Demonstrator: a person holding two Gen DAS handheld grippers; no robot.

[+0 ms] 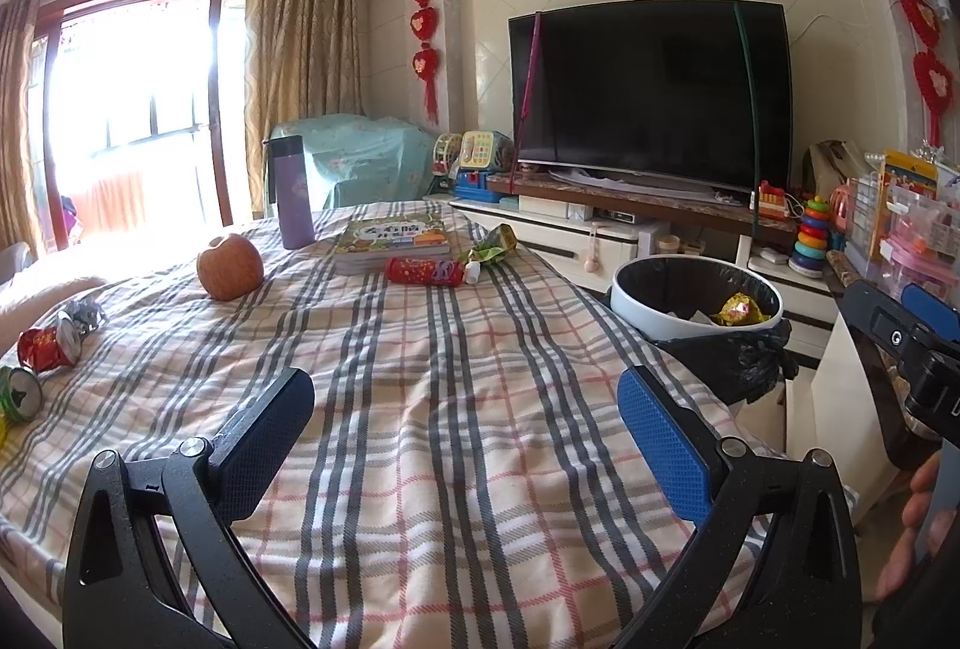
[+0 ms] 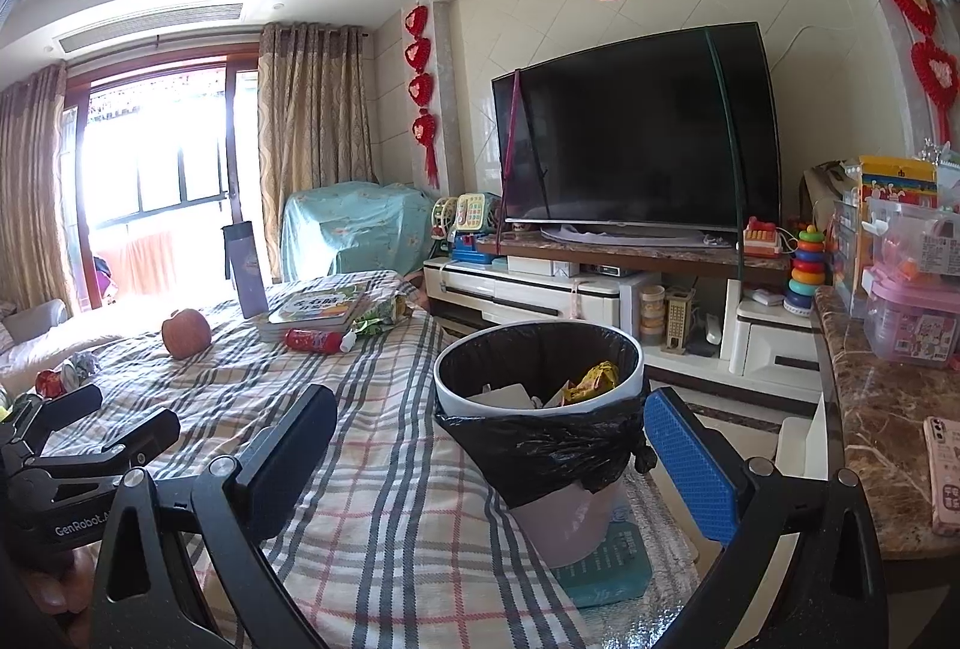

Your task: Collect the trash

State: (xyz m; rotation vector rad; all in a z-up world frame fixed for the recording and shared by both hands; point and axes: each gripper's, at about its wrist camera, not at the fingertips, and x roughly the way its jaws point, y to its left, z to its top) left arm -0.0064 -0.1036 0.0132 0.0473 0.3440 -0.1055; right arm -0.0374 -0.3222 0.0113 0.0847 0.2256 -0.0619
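A white trash bin point(image 1: 636, 307) with a black liner stands right of the plaid-covered table point(image 1: 420, 379); it holds a yellow wrapper point(image 1: 741, 310) and paper. It also shows in the right wrist view point(image 2: 540, 409). On the table lie a red wrapper tube point(image 1: 423, 269), a green snack bag point(image 1: 495, 247), a crushed red can point(image 1: 48, 346) and a green can point(image 1: 21, 394). My left gripper point(image 1: 465, 421) is open and empty above the table. My right gripper point(image 2: 489, 442) is open and empty, just in front of the bin.
An apple point(image 1: 230, 266), a purple flask point(image 1: 292, 193) and books point(image 1: 393, 238) sit on the table's far part. A TV point(image 1: 651, 90) on a cabinet stands behind. A marble counter point(image 2: 888, 439) with boxes and a phone point(image 2: 945, 475) is at the right.
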